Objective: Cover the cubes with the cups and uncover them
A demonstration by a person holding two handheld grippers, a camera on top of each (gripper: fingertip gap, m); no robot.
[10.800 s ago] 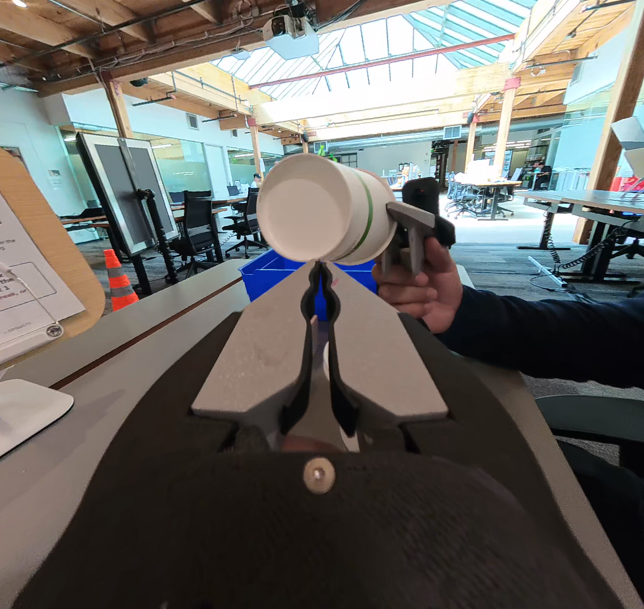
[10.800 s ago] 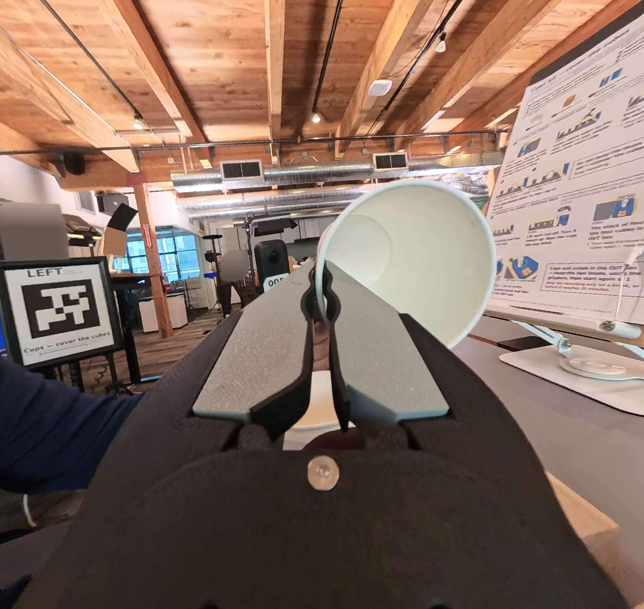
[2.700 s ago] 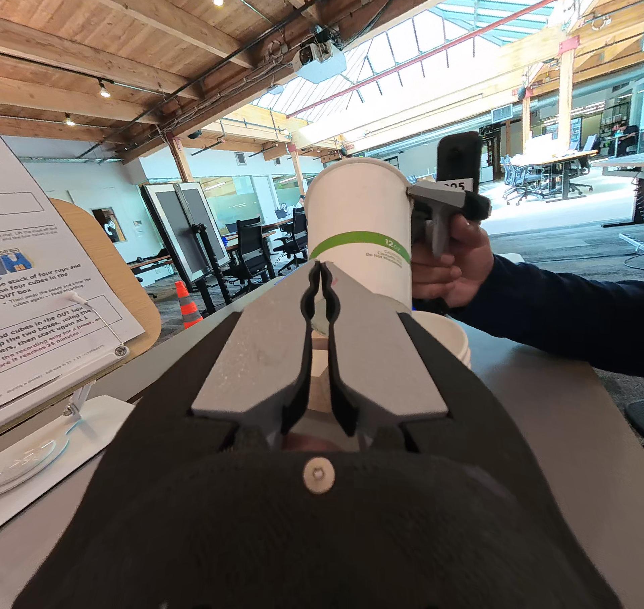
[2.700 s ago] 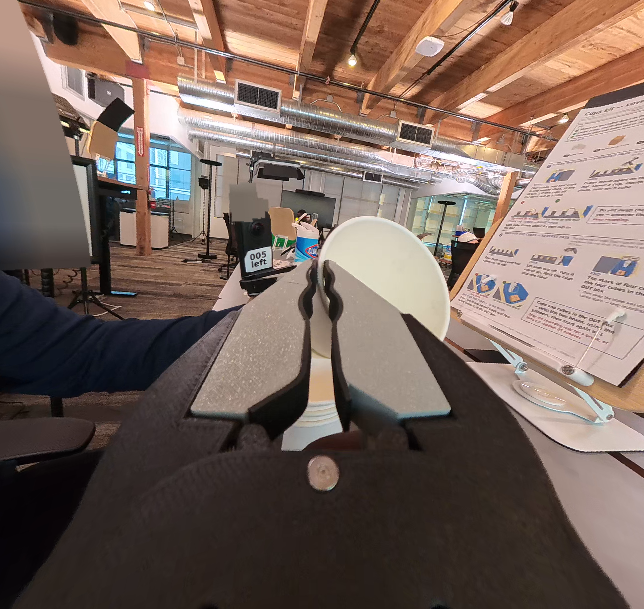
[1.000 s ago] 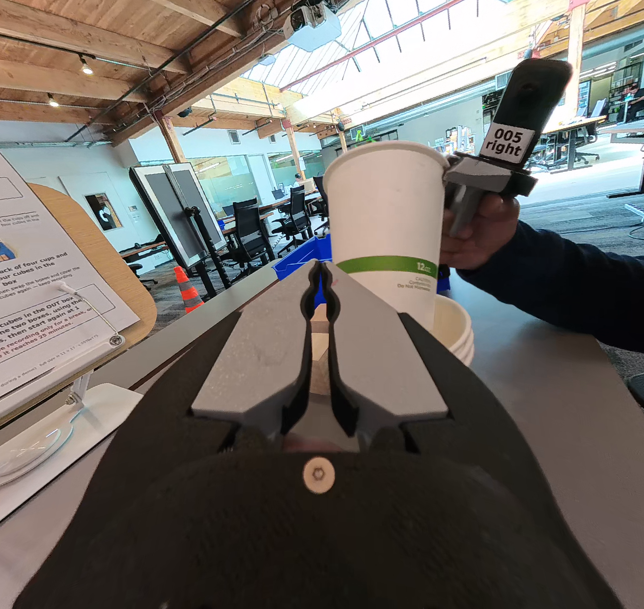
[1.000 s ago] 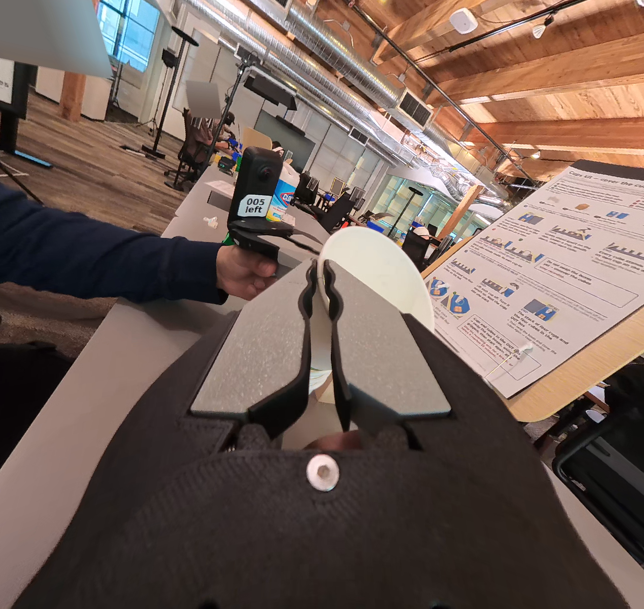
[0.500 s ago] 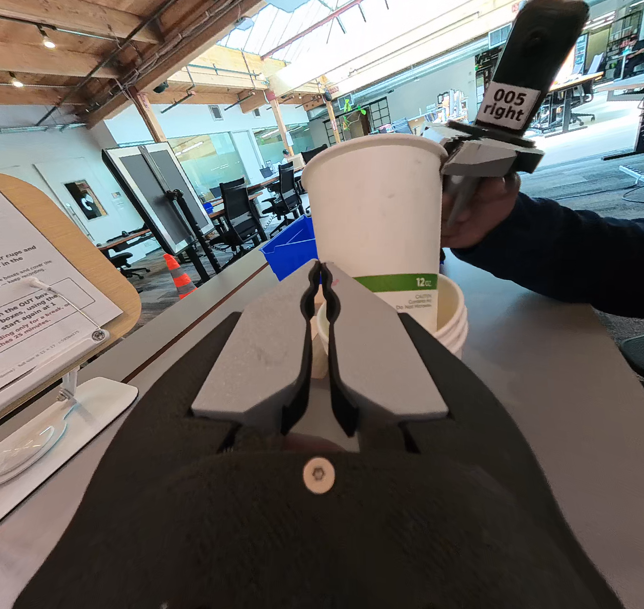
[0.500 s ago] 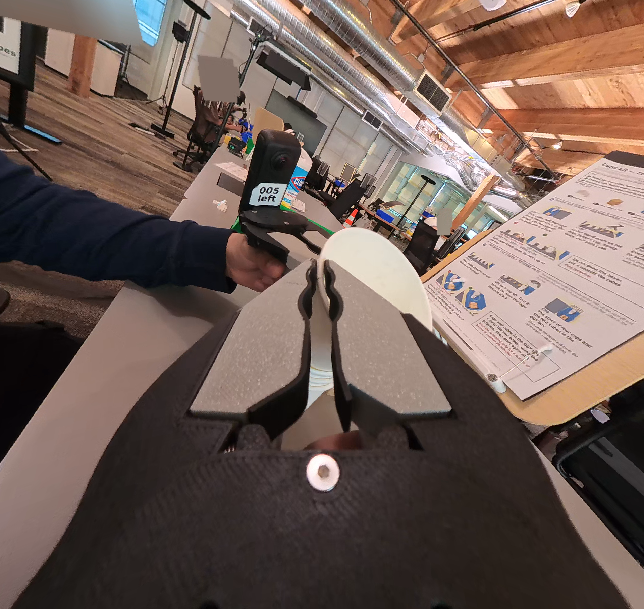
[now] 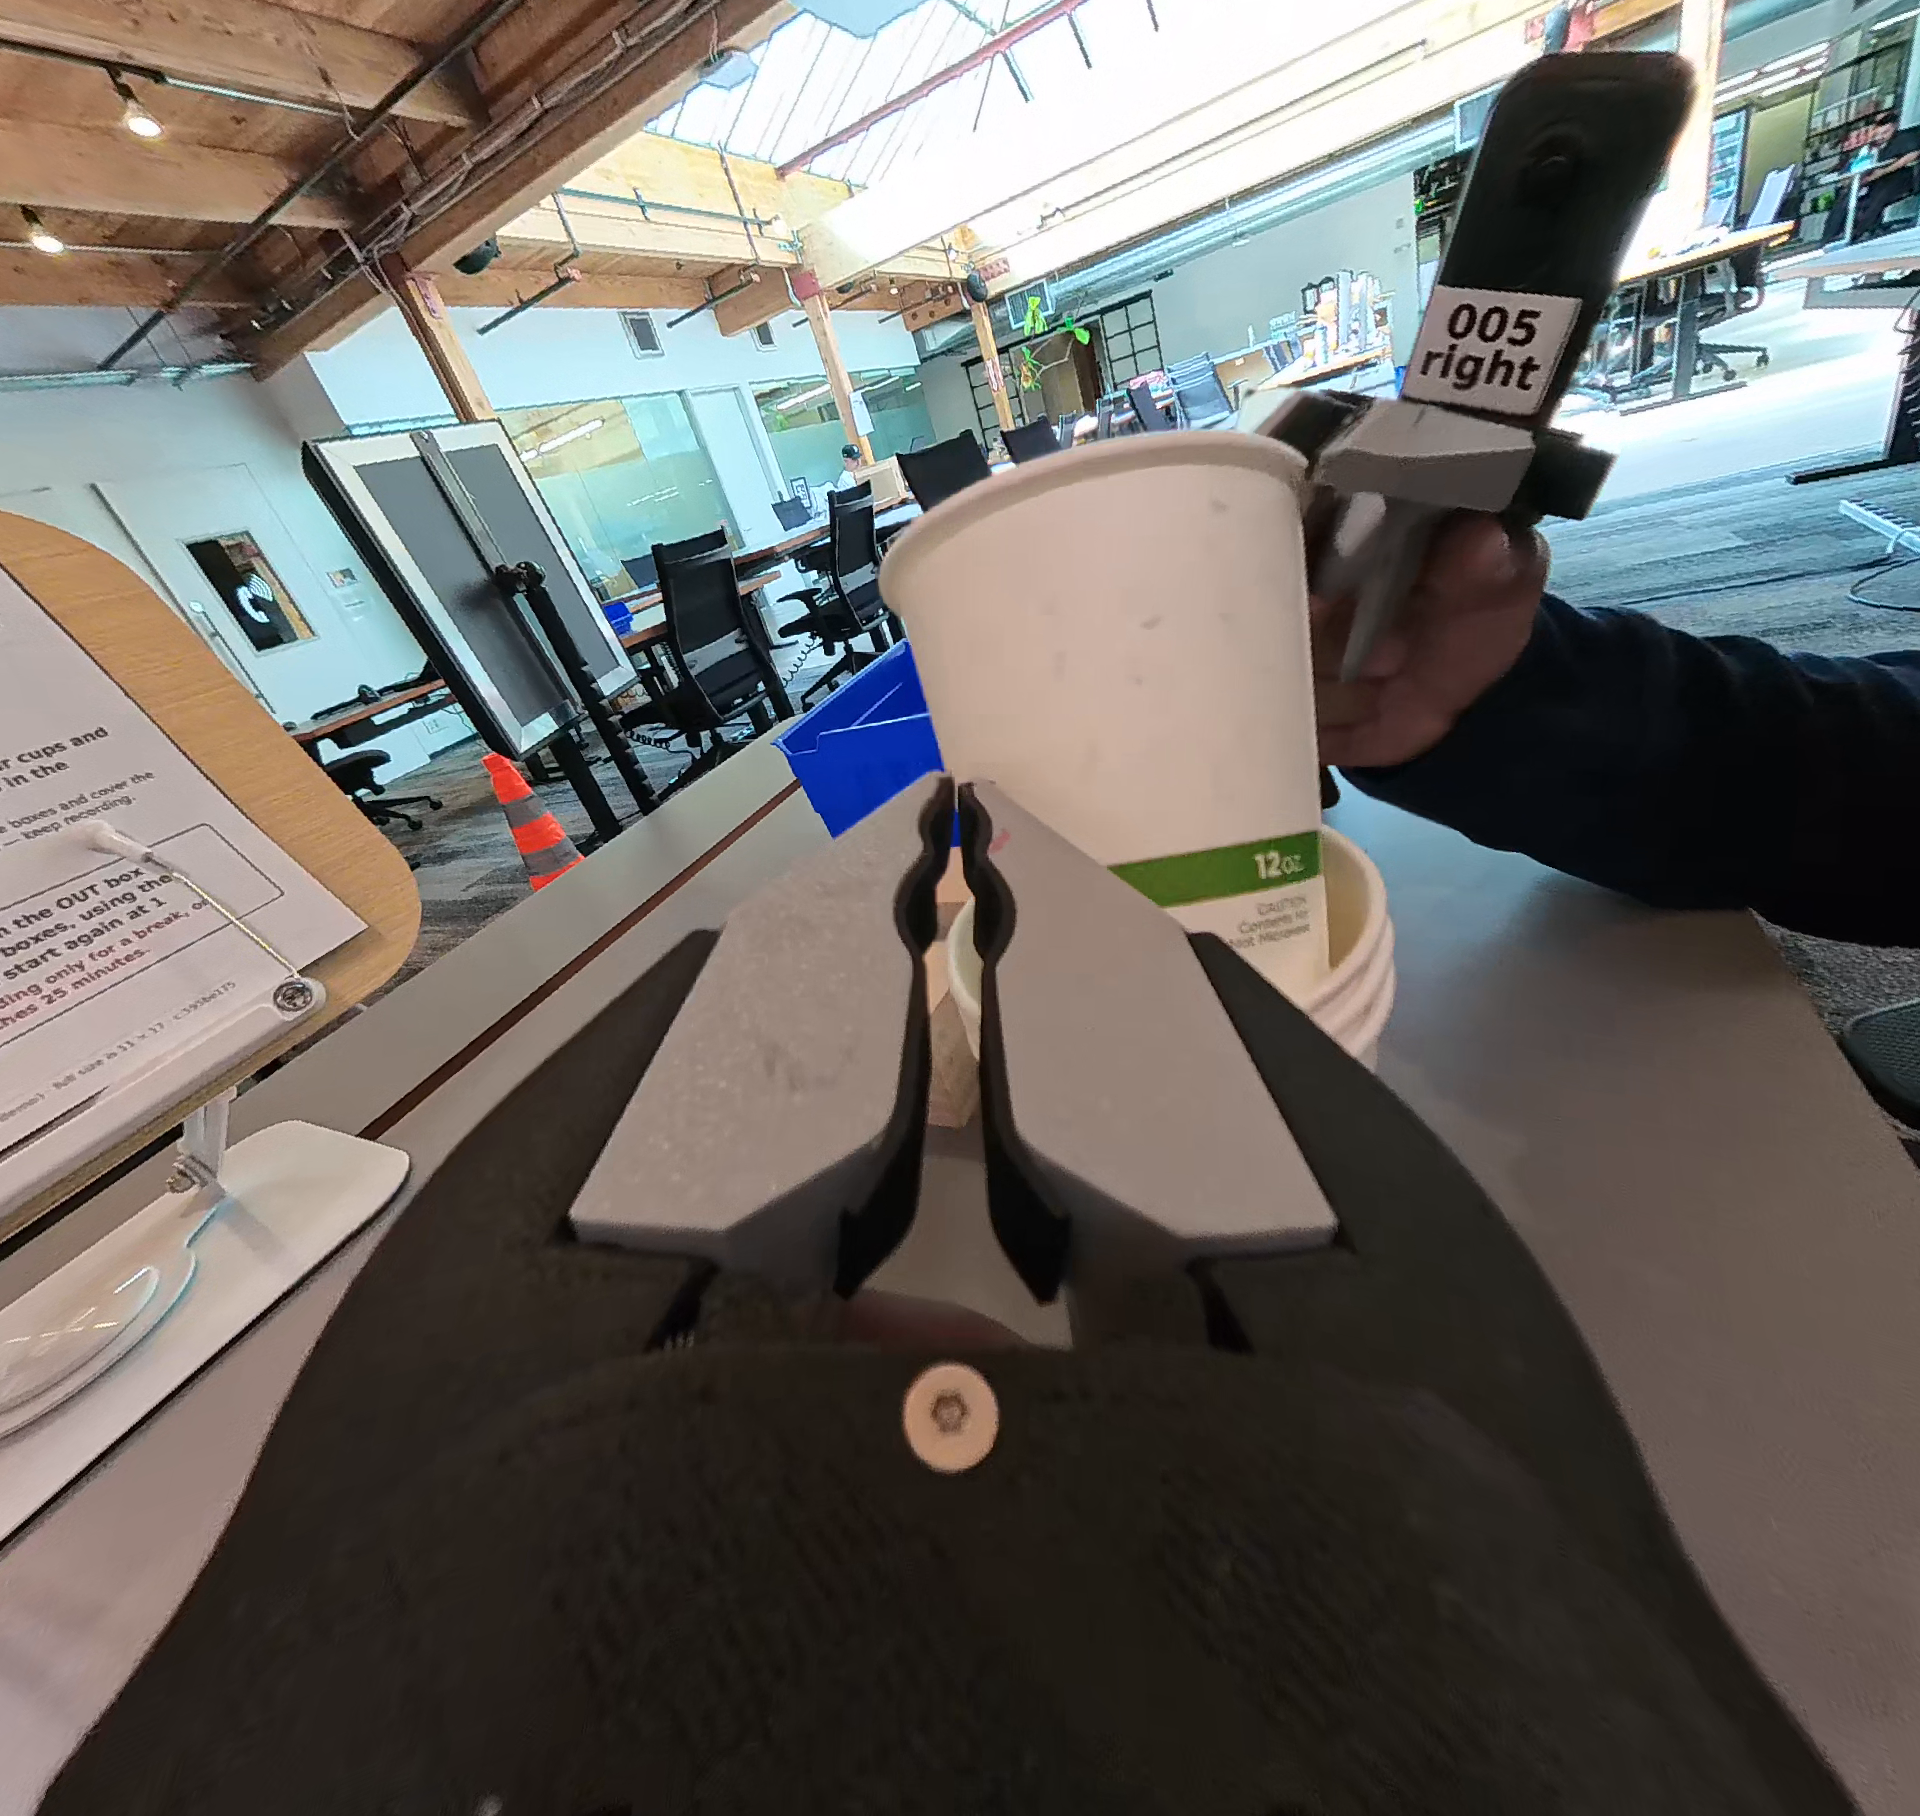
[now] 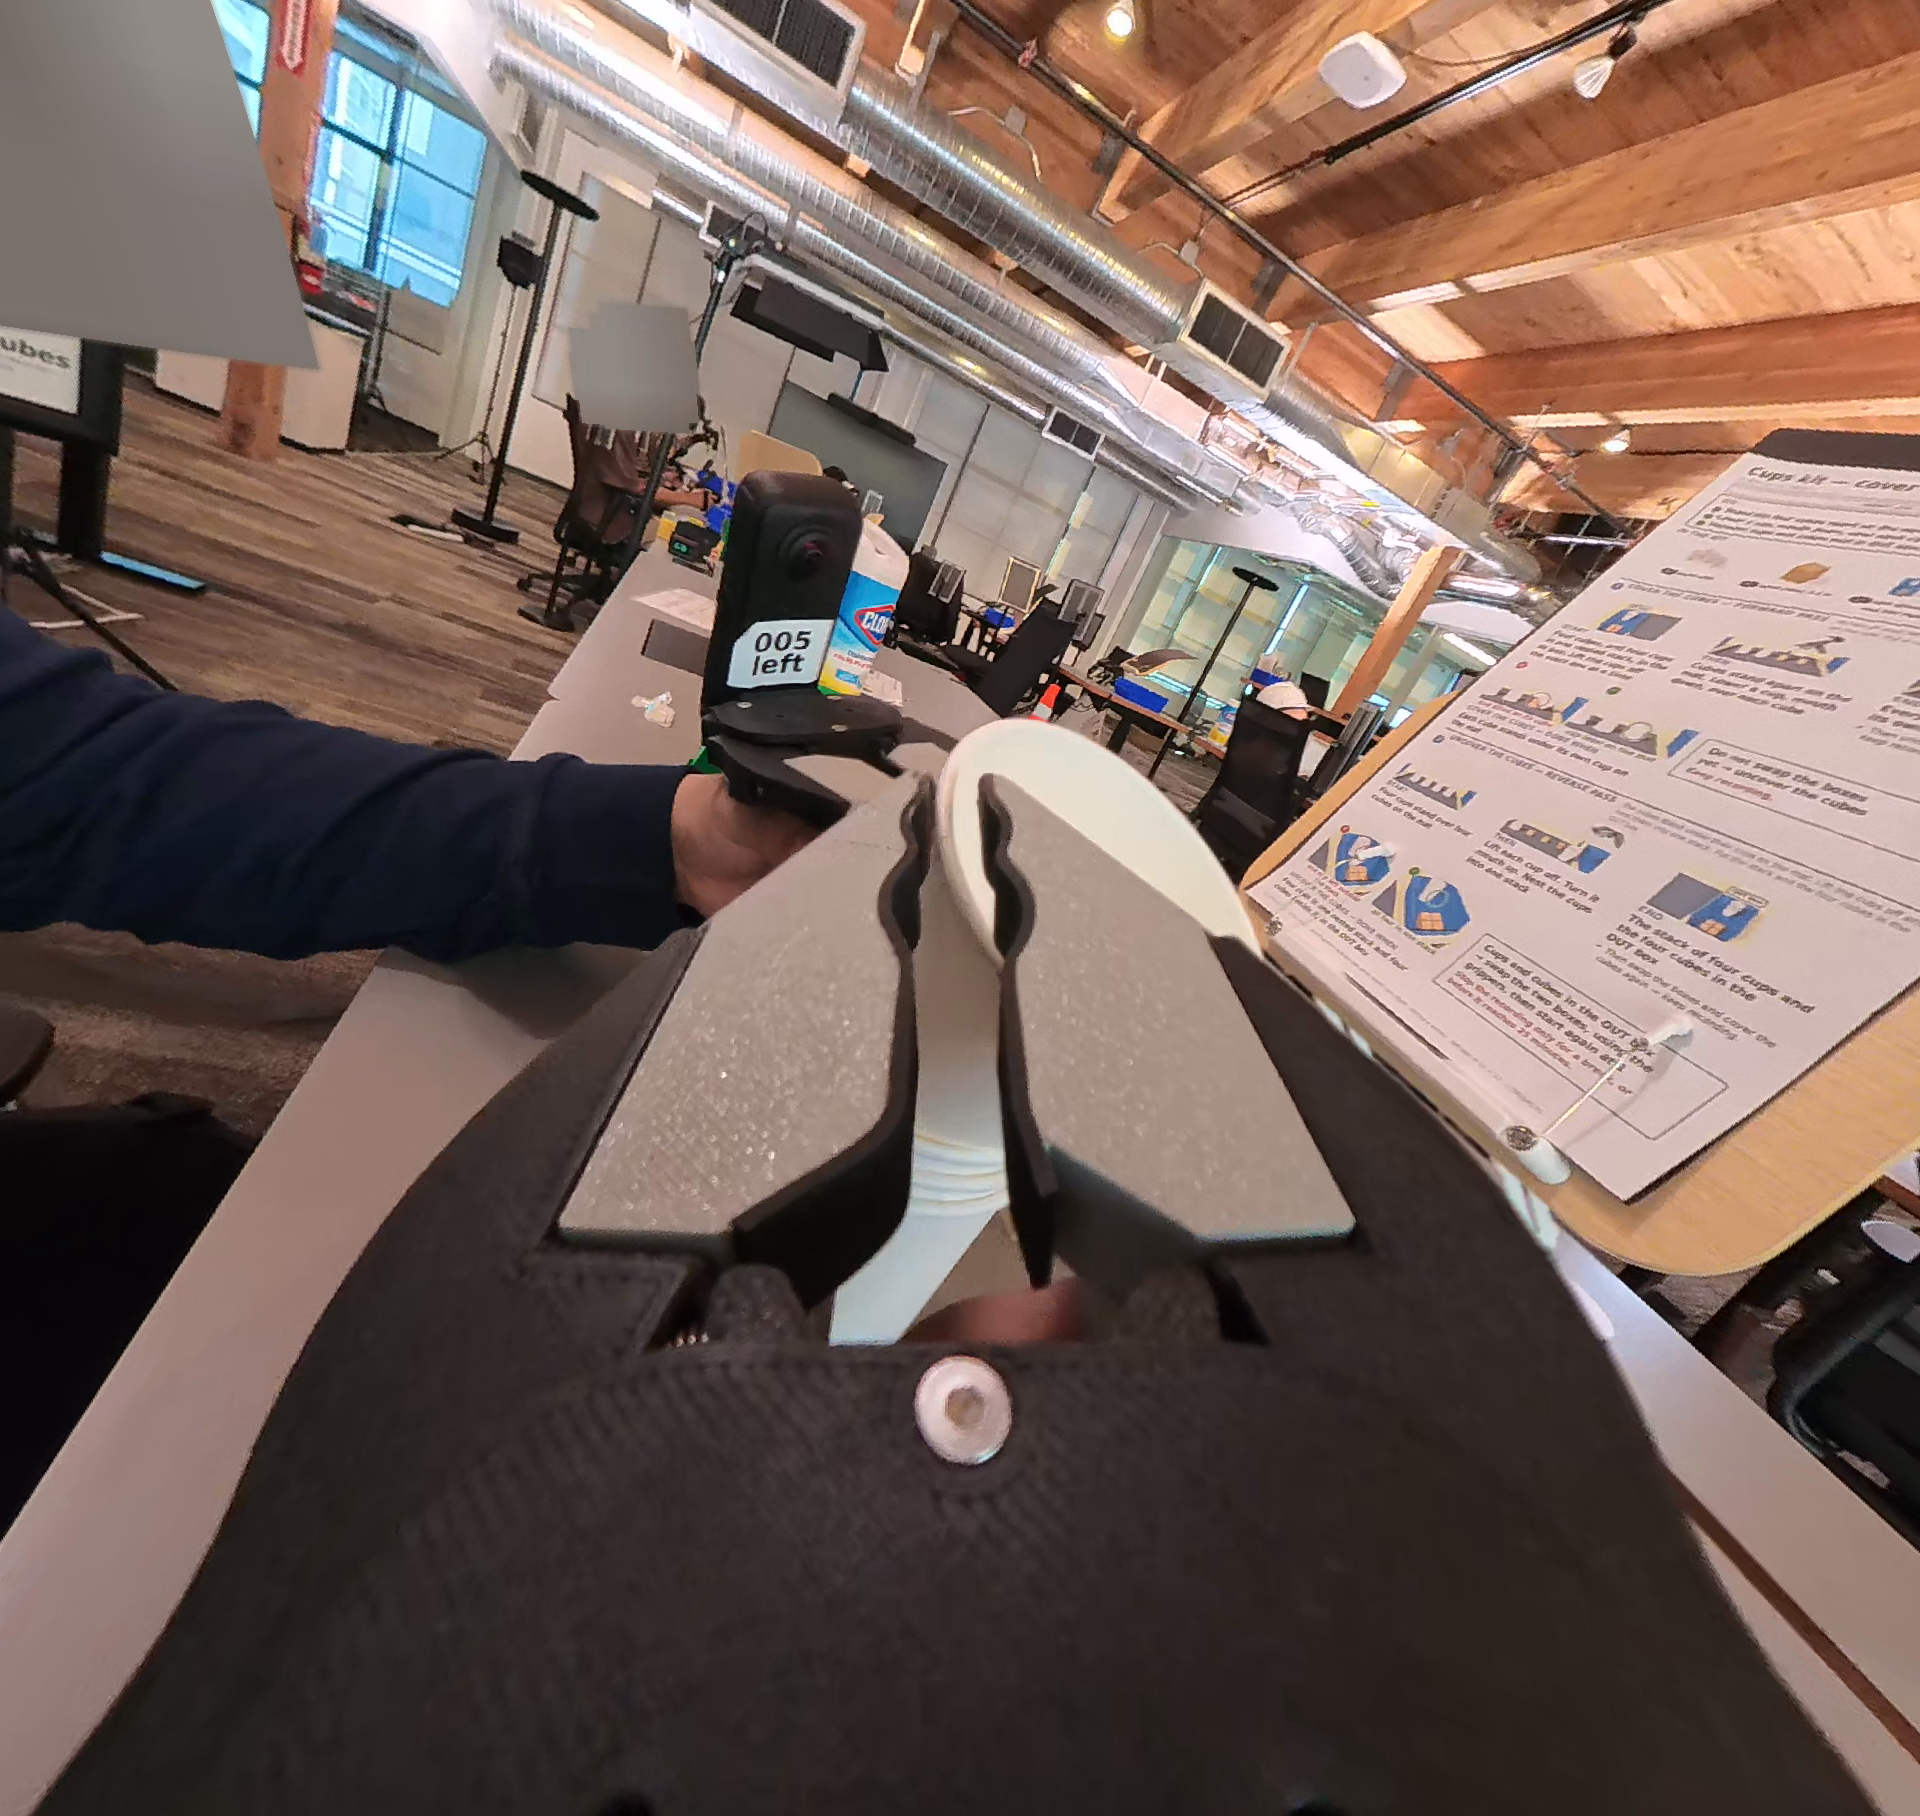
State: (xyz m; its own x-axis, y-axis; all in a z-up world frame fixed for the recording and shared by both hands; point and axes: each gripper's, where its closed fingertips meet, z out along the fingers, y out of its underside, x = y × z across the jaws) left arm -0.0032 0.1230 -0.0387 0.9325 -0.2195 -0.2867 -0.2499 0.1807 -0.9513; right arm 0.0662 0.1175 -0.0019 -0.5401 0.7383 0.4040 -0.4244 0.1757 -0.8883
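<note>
A cup (image 9: 1122, 654) sits in a stack of cups (image 9: 1351, 977) mid-frame on the table (image 9: 1558, 1143); a bin (image 9: 862, 758) stands behind, a sign board (image 9: 156, 831) at left

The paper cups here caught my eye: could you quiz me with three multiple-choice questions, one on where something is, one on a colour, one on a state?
1. Where does the bottom of the white paper cup sit?
A. inside the stack of cups on the table
B. in the blue bin
C. on the floor

2. What colour is the band around that cup?
A. red
B. green
C. black

3. How does that cup stand?
A. upside down
B. on its side
C. mouth up, slightly tilted

Answers:
1 A, its lower end dips into the top cup of the stack.
2 B, a green band shows just above the stack's rim.
3 C, its open rim is on top, beside the right gripper.
</note>
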